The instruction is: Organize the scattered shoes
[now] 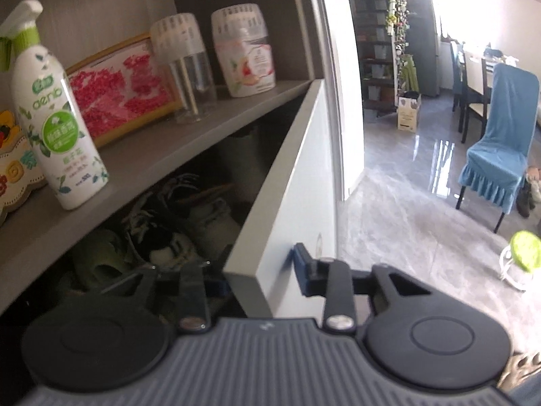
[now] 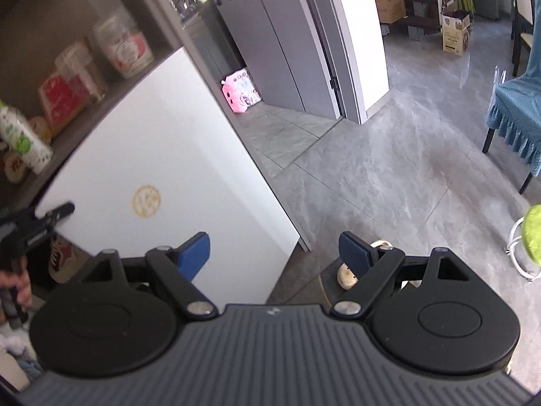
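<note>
The left gripper [image 1: 260, 267] straddles the top edge of the white cabinet door [image 1: 304, 182]; one blue pad sits on the outside face, the other is inside the cabinet, so its jaws look closed on the door panel, I judge in order to hold or swing it. Behind the door, at about 10 o'clock from this gripper, several shoes [image 1: 175, 216] lie piled in the dark compartment, under the grey shelf [image 1: 142, 155] that carries a spray bottle [image 1: 50, 108] and air fresheners.

The right gripper [image 2: 274, 253] hovers in front of the door's outer face with its jaws wide apart and nothing between them. At 1 o'clock from it, low on the grey floor [image 2: 389, 169], a pale sandal [image 2: 351, 270] shows partly behind the right finger; it lies outside the cabinet, well apart from the piled shoes. The door half open fits equally opening for storing or closing afterwards.
</note>
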A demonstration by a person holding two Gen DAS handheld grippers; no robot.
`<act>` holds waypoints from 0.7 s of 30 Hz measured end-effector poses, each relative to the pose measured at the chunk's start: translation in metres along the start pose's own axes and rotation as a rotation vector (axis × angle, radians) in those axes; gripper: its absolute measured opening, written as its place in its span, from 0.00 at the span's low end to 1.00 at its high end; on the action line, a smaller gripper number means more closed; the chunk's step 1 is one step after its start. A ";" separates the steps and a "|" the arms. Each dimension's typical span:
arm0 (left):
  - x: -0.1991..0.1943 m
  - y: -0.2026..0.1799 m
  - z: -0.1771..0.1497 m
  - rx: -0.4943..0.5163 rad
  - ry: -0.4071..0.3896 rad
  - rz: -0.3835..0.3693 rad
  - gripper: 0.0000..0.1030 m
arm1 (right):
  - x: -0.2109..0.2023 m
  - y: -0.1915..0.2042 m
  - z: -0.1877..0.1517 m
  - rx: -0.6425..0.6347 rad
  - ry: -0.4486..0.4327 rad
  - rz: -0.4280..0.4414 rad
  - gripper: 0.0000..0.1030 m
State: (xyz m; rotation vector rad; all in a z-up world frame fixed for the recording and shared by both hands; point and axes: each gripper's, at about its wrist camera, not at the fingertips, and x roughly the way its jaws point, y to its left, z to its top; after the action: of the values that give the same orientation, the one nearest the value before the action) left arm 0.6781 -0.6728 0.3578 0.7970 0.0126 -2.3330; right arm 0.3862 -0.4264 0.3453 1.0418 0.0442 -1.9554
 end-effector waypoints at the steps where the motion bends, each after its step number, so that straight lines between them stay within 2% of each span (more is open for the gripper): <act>1: -0.008 -0.013 0.002 0.016 -0.005 0.000 0.30 | -0.001 -0.007 0.001 0.006 -0.003 0.010 0.83; 5: -0.020 -0.054 0.012 0.051 0.018 0.008 0.28 | -0.003 -0.037 0.002 0.071 -0.013 0.032 0.83; 7: -0.022 -0.071 0.018 0.077 0.036 0.005 0.23 | -0.005 -0.053 -0.001 0.101 -0.014 0.030 0.83; 10: -0.024 -0.100 0.028 0.085 0.076 -0.011 0.22 | -0.007 -0.076 -0.005 0.147 -0.015 0.027 0.83; 14: -0.022 -0.136 0.040 0.106 0.123 0.015 0.23 | -0.013 -0.103 -0.021 0.207 -0.004 0.029 0.83; 18: -0.012 -0.161 0.061 0.034 0.197 -0.004 0.24 | -0.023 -0.127 -0.036 0.267 -0.024 0.000 0.83; 21: 0.002 -0.179 0.074 0.012 0.239 0.018 0.25 | -0.032 -0.146 -0.048 0.314 -0.043 -0.027 0.83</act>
State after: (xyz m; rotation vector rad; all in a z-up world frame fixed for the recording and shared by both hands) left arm 0.5306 -0.5498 0.3821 1.0736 0.0941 -2.2095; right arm 0.3200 -0.2972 0.2852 1.2039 -0.2813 -2.0509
